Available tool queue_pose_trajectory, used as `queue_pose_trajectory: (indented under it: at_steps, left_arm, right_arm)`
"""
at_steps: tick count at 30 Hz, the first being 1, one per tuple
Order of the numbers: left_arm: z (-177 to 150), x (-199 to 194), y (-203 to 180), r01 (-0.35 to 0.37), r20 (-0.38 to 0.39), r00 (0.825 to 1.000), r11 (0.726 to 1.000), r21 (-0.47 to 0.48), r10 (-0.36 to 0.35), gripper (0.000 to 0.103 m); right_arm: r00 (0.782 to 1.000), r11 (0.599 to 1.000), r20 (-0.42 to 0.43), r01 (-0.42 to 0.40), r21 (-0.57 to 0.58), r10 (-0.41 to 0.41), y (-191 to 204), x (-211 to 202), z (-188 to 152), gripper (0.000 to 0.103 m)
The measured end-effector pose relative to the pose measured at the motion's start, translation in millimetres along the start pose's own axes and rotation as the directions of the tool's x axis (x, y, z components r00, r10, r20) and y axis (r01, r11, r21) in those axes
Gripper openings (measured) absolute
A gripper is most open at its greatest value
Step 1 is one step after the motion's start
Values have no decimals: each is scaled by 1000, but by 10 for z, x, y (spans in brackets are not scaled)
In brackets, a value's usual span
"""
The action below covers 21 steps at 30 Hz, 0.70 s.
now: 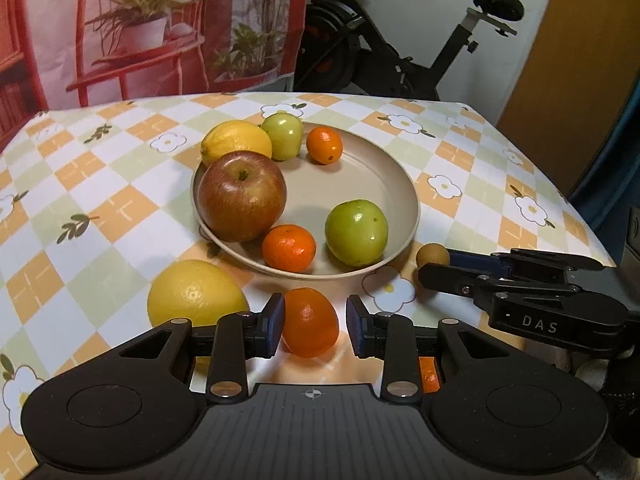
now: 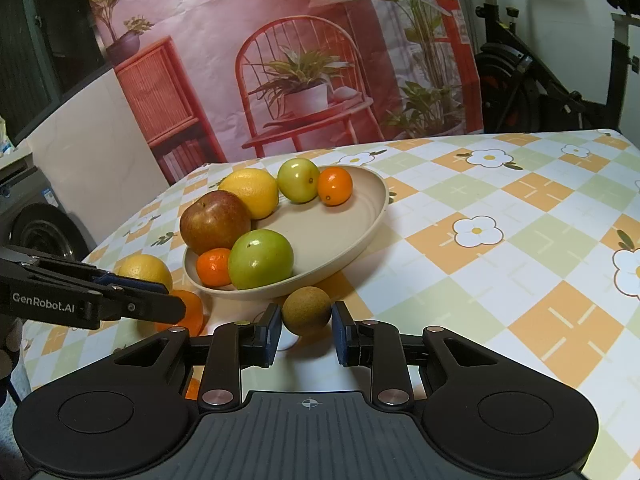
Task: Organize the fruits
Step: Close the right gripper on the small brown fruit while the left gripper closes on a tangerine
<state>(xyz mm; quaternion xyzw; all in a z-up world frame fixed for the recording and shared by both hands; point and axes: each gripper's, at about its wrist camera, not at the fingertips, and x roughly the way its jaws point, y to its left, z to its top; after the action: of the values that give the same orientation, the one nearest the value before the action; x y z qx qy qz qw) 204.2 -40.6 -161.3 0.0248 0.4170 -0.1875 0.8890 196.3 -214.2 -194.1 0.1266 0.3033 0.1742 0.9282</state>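
A beige plate (image 1: 400, 184) holds a red apple (image 1: 242, 196), a lemon (image 1: 236, 142), two green fruits (image 1: 356, 232), a mandarin (image 1: 289, 248) and a small orange (image 1: 325, 145). On the cloth in front of the plate, my left gripper (image 1: 315, 320) is shut on a small orange fruit (image 1: 309, 330). A large yellow citrus (image 1: 196, 294) lies just left of it. To the right of the plate's near rim, my right gripper (image 2: 307, 320) is shut on a small round brown fruit (image 2: 307, 308). The brown fruit (image 1: 433, 255) also shows in the left wrist view.
The table wears a checked flower cloth (image 2: 500, 248); its right edge runs close behind the right gripper. A printed backdrop (image 2: 280, 60) hangs behind the table and an exercise bike (image 1: 400, 48) stands beyond the far edge. Another orange bit (image 1: 429, 376) peeks from under my left gripper.
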Motion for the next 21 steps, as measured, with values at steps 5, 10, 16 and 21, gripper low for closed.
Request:
queue_pose_trajectory:
  at_steps: [5,10,16,21]
  left_arm:
    - [-6,44,24,-32,-34,999,999,-4,31,36]
    - [-1,55,3,-42,-29,999,999,13,42,37]
    - [-27,137,-76,-47,-41,998,997,56,49,41]
    - [-45,150,-67,-45,-38,998,998,52,47,39]
  right_arm:
    - [1000,1000,1,0,0,0,-4,-5,4,25]
    - [1000,1000,1,0,1,0,-5,-5,3,25]
    - [1000,1000,1,-1,1,1,-7,-6,3,25]
    - [1000,1000,1,-2,2,2,-2,-4,2,25]
